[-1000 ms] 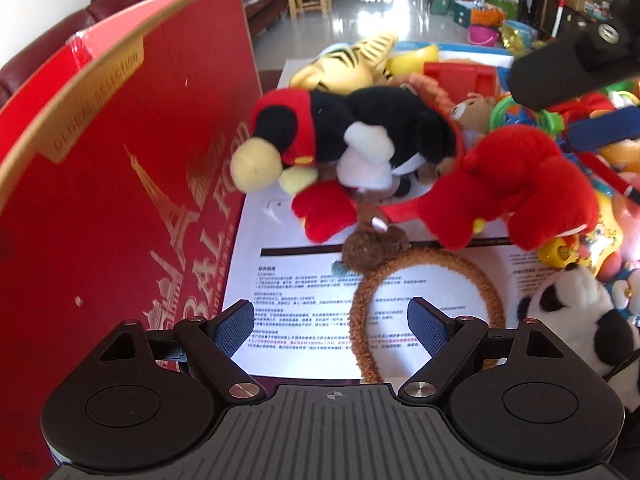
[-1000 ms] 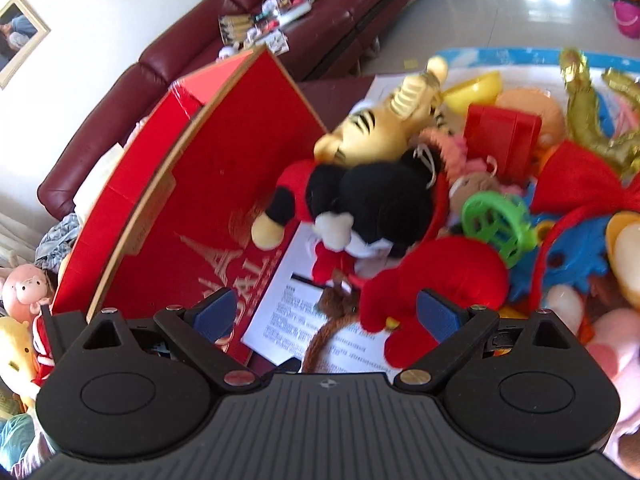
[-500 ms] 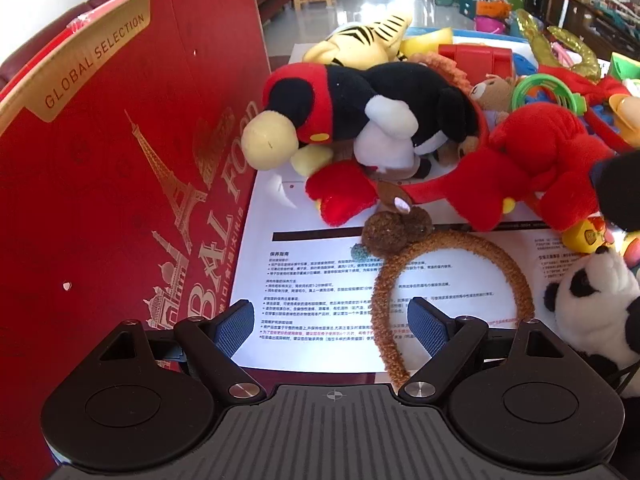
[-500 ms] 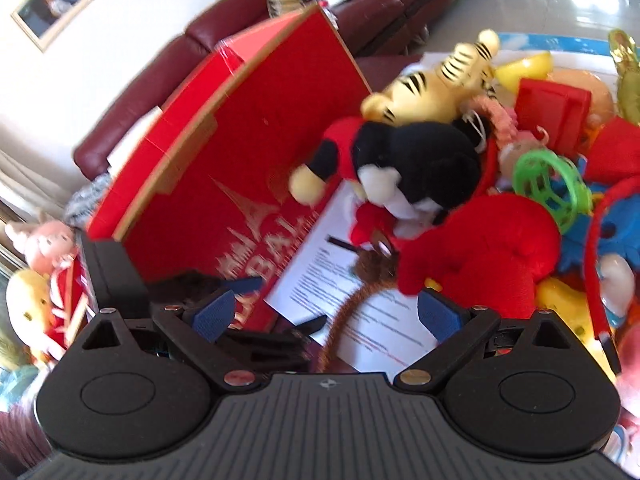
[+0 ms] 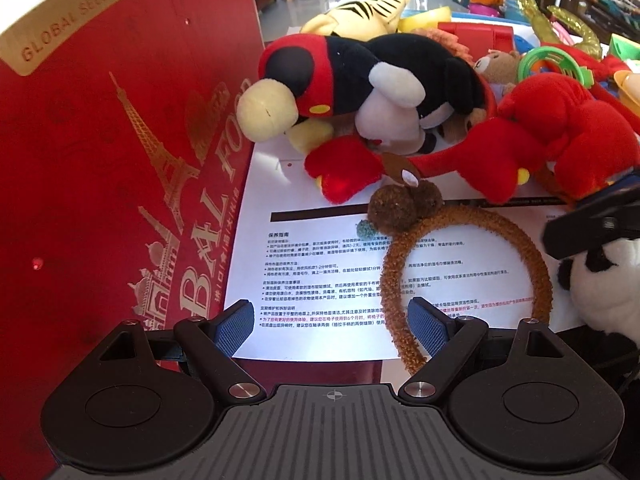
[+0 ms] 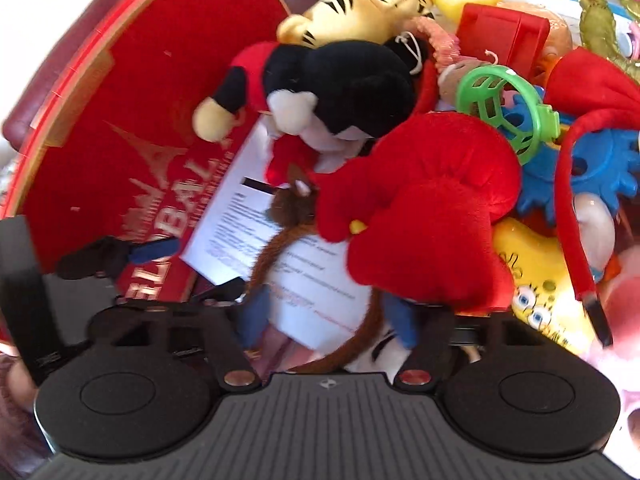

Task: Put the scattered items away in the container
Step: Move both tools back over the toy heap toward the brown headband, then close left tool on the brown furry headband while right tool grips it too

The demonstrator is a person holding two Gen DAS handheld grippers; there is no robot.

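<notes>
A red box (image 5: 120, 168) (image 6: 132, 112) stands open with its lid up on the left. A white printed sheet (image 5: 332, 276) lies on it, with a brown fuzzy headband (image 5: 464, 252) (image 6: 276, 248) on top. A black, red and white plush (image 5: 368, 80) (image 6: 332, 92) and a red plush (image 5: 560, 136) (image 6: 424, 208) lie behind. My left gripper (image 5: 332, 322) is open, low over the sheet's near edge, the headband's end by its right finger. My right gripper (image 6: 328, 314) is open over the headband and sheet, blurred.
A heap of toys fills the right: a yellow tiger plush (image 6: 360, 12), a green plastic ring (image 6: 508, 108), a blue gear toy (image 6: 592, 172), a yellow sponge toy (image 6: 540, 292), a panda plush (image 5: 600, 280). A sofa and chair stand beyond.
The left gripper has moved closer to the sheet and headband. The right gripper has dropped down and forward over the headband, its jaws narrower than before, and its tip now shows at the left view's right edge.
</notes>
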